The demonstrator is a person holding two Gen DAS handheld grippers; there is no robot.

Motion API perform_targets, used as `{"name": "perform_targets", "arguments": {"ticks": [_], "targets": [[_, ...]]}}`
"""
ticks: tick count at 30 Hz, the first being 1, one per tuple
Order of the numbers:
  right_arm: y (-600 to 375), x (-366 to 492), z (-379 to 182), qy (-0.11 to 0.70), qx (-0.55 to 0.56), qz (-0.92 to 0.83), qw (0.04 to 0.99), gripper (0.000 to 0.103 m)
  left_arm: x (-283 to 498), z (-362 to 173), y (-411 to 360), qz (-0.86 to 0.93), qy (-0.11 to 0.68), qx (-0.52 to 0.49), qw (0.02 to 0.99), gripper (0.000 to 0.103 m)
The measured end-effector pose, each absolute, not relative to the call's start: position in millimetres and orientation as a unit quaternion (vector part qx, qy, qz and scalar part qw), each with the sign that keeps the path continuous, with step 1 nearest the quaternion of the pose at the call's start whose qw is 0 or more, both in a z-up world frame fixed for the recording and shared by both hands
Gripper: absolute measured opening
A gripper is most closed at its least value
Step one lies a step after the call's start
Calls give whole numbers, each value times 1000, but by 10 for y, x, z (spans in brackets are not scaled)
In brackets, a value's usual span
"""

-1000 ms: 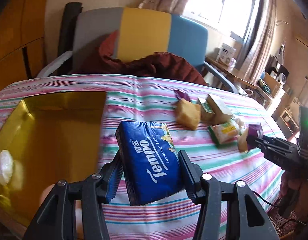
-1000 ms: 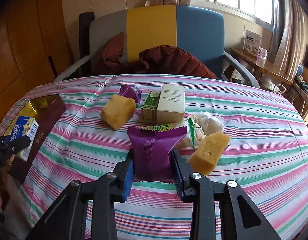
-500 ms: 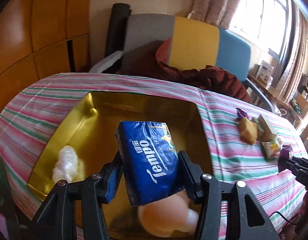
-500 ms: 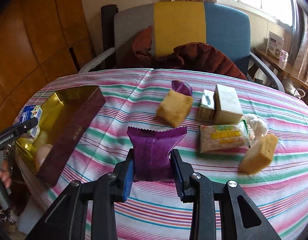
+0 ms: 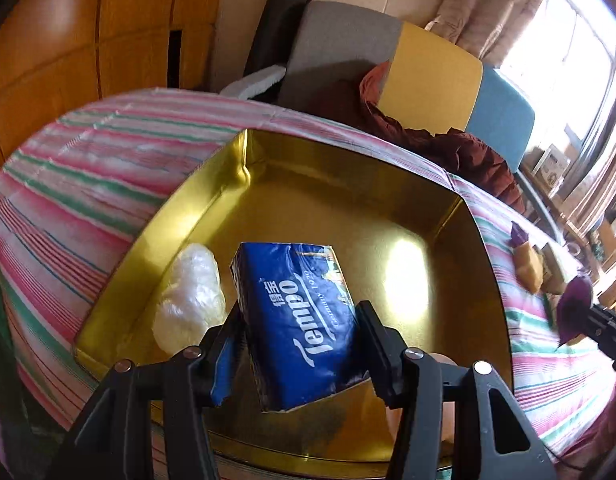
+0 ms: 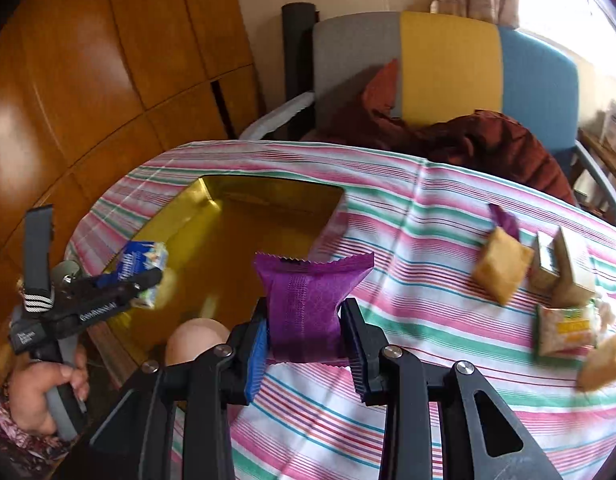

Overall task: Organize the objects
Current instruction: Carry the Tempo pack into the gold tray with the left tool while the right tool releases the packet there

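Gold tray (image 5: 212, 216) sits right under the left gripper (image 5: 298, 344), holding a white wrapped lump (image 5: 190, 300) just left of its jaws, which pinch the blue tissue pack (image 5: 296, 312) likely for dropping in, while right gripper (image 6: 304, 336) clamps purple packet (image 6: 308, 300) beside tray, probably next.

"Tempo" on blue tissue pack (image 5: 298, 320)
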State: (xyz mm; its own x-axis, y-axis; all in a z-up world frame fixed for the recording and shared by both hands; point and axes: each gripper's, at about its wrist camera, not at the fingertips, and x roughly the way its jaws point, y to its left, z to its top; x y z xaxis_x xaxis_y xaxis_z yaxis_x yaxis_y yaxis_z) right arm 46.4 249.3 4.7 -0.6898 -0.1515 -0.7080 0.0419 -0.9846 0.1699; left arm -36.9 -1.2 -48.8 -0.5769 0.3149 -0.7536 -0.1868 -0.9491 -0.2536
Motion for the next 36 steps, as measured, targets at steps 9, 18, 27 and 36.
{"name": "perform_targets", "arguments": {"ticks": [9, 18, 27, 36], "targets": [[2075, 222, -27, -65, 409, -907, 81, 35, -449, -609, -109, 861, -136, -457, 178, 56], [1750, -108, -195, -54, 429, -897, 91, 35, -503, -553, -209, 858, -157, -460, 169, 56], [1518, -376, -402, -42, 453, -886, 95, 35, -479, -405, -263, 880, -136, -435, 135, 56], [1469, -532, -563, -56, 471, -876, 91, 36, -487, -374, -282, 883, -135, -432, 126, 56]]}}
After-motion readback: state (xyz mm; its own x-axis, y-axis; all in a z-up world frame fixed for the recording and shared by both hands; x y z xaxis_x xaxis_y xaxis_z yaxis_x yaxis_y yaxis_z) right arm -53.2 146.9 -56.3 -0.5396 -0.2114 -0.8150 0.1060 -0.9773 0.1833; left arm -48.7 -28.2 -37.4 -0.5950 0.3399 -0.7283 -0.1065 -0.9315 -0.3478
